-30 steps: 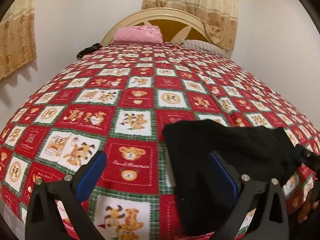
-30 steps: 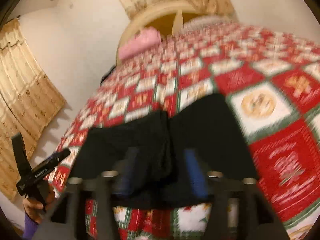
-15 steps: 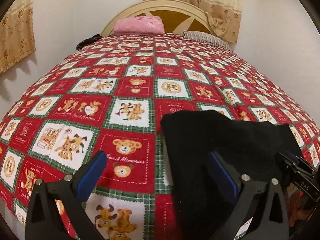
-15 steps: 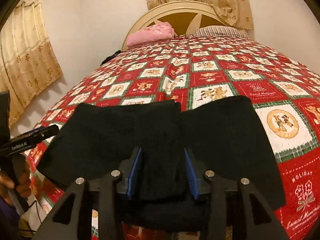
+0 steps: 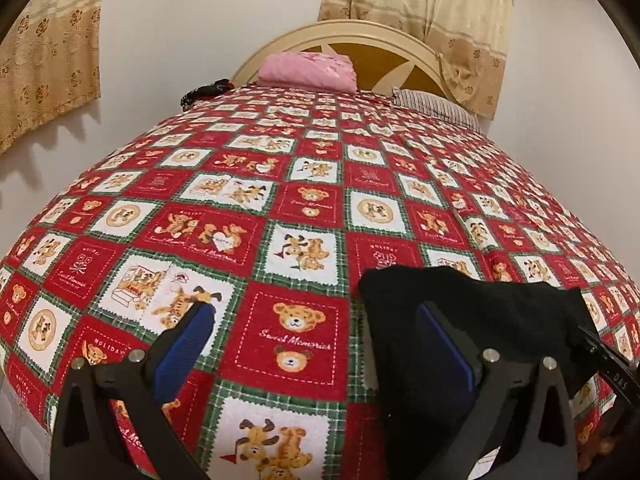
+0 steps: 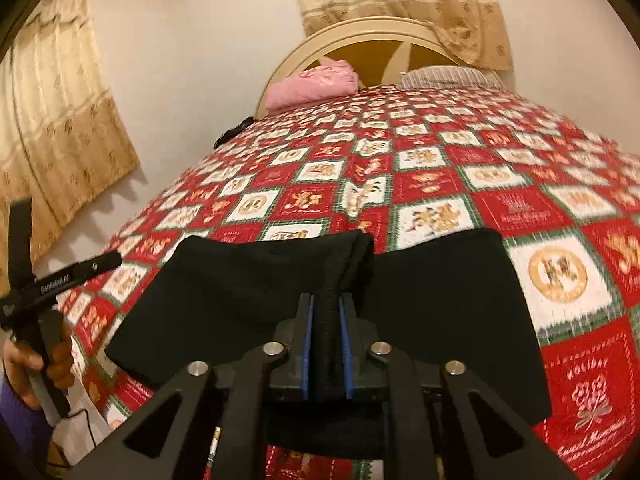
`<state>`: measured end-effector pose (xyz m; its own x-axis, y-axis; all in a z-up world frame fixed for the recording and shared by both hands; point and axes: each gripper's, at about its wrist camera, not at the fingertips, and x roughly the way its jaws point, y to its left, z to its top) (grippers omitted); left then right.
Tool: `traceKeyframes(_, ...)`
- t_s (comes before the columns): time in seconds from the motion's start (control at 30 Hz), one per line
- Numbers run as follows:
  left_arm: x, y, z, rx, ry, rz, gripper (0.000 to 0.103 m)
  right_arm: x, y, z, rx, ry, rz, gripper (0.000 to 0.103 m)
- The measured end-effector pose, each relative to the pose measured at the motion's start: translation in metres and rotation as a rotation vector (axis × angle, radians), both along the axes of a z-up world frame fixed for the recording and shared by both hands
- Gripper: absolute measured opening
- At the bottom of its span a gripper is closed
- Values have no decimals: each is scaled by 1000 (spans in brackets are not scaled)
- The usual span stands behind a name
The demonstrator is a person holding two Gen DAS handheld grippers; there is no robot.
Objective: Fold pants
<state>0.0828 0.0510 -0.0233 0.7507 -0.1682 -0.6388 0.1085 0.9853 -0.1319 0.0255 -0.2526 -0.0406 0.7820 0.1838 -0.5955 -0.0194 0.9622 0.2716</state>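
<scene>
Right fingers (image 6: 345, 332) closing, pinching pants (image 6: 248, 280), fold hidden

The pants (image 6: 440, 300) are seen as matt black cloth, slightly fuzzy; the bedspread (image 5: 304, 216) is printed woven cloth; the headboard (image 5: 360, 36) is painted, smooth, faintly glossy.

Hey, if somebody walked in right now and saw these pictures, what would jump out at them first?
Most likely the red, white and green teddy-bear bedspread covering the whole bed. Next, the black pants lying near the bed's front edge, with the right gripper closing its blue pads on a bunched ridge of the fabric. The left gripper hangs wide open over the bedspread beside them, and a pink pillow sits at the headboard.
</scene>
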Motion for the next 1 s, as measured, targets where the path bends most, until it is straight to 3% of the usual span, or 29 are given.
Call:
traceKeyframes(0.07,-1,-2,0,3,1,-12,103,-2,-7,-5,23,16,-20,53)
traceKeyframes(0.13,-1,-4,0,5,-1,-22,103,-9,-11,-11,36,28,-40,62)
traceKeyframes(0.37,-1,-24,-13,-27,52,-78,103,-18,6,-20,59,49,38,61)
traceKeyframes(0.53,-6,-47,-23,8,75,-137,103,-7,-15,-23,258,39,-2,61)
traceKeyframes(0.6,-5,-51,-28,17,92,-149,103,-3,-16,-22,285,33,-3,61)
traceKeyframes(0.63,-4,-53,-32,19,106,-151,103,-1,-13,-21,268,31,3,58)
traceKeyframes(0.67,-4,-54,-34,18,115,-151,103,2,-8,-22,225,38,10,31)
traceKeyframes(0.7,-4,-54,-36,16,121,-151,103,5,-3,-24,189,64,27,17)
traceKeyframes(0.83,-7,-47,-31,19,101,-131,103,2,9,-16,91,43,53,17)
traceKeyframes(1.0,-4,-24,-18,-5,64,-60,103,-12,22,17,-17,-66,95,17)
